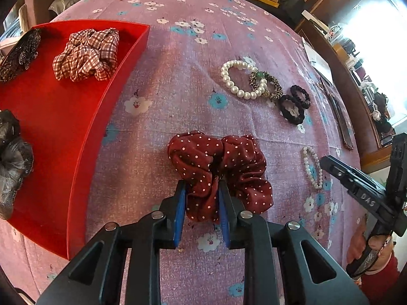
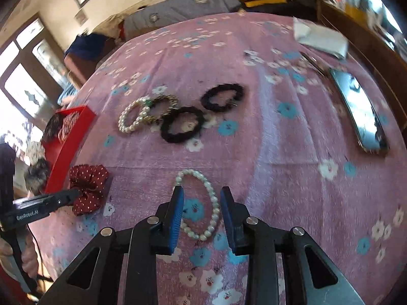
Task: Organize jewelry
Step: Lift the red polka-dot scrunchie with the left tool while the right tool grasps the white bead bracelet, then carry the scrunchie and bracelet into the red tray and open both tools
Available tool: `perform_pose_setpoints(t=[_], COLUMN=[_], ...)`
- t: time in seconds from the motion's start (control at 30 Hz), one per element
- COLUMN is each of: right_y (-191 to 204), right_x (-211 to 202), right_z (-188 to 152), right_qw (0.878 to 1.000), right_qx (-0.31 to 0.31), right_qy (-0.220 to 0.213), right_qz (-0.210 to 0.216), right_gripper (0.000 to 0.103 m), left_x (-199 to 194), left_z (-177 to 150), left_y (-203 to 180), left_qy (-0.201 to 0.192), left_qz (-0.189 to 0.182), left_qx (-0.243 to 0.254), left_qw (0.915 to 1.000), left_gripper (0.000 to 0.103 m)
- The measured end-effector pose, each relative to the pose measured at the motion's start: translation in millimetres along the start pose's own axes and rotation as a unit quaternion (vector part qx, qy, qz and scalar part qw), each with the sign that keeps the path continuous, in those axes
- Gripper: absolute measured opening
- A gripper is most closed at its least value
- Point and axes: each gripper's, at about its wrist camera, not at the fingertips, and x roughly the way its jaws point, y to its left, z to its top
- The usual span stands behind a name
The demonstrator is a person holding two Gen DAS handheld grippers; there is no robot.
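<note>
The left gripper [image 1: 202,190] is pointed down at a dark red dotted scrunchie [image 1: 221,172] that lies on the pink flowered cloth [image 1: 178,96]. Its two blue fingers [image 1: 180,213] are set a little apart, and a fold of the scrunchie is seen between them; whether the fabric is really pressed by the pads cannot be told from the pictures.

The right gripper [image 2: 202,195] is held over a small pearl bracelet [image 2: 212,203], which lies flat on the cloth. Its fingers [image 2: 175,216] are apart, one at each side of the ring of pearls, and the bracelet is not clamped.

To the left of the scrunchie a red tray [image 1: 84,137] is placed. In it a checked scrunchie [image 1: 87,54], a dark glittering hair clip [image 1: 21,52] and a grey scrunchie [image 1: 12,160] are found.

Farther away on the cloth a larger pearl bracelet [image 1: 240,80] is seen, touching a leopard-pattern hair tie [image 1: 268,86]. Just to the right of these, two black hair ties [image 1: 292,109] are lying close together.

At the far right of the cloth a phone [image 2: 361,111] is laid, and some white paper [image 2: 320,38] beyond it.
</note>
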Motion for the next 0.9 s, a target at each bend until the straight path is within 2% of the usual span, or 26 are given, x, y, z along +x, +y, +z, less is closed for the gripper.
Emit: perform_pose_setpoints(t=[0.1, 0.13, 0.2, 0.23, 0.3, 0.43, 0.63, 0.8, 0.9], right_y=[0, -1, -2, -2, 0, -1, 13, 40, 60], right_x=[14, 15, 16, 17, 17, 10, -21, -46, -54], right_z=[2, 2, 3, 3, 3, 5, 15, 27, 37], right_qw=[1.000, 1.000, 1.000, 0.999, 0.999, 1.000, 1.000, 0.998, 0.997], right_qx=[-0.014, -0.015, -0.018, -0.022, -0.029, -0.010, 0.008, 0.000, -0.007], right_qy=[0.016, 0.012, 0.015, 0.016, 0.019, 0.018, -0.015, -0.042, -0.053], right_qz=[-0.012, -0.012, -0.015, -0.021, -0.024, -0.013, 0.011, 0.037, 0.054], right_gripper=[0.032, 0.031, 0.031, 0.027, 0.006, 0.006, 0.006, 0.006, 0.006], left_x=[2, 1, -1, -4, -15, -47, -101, -137, -150], left_z=[2, 3, 4, 5, 6, 10, 17, 25, 31], left_y=[-2, -2, -3, -5, -9, -18, -12, 16, 46], left_qy=[0.003, 0.005, 0.005, 0.002, -0.008, -0.036, -0.079, -0.109, -0.122], left_qz=[0.002, -0.001, 0.000, 0.000, -0.006, -0.019, -0.031, -0.009, 0.014], left_qx=[-0.002, -0.004, -0.005, -0.004, -0.001, 0.008, 0.012, 0.003, -0.016], left_qw=[1.0000, 1.0000, 1.0000, 1.0000, 1.0000, 0.9992, 0.9963, 0.9940, 0.9923], left_gripper=[0.021, 0.014, 0.011, 0.010, 0.010, 0.010, 0.010, 0.010, 0.010])
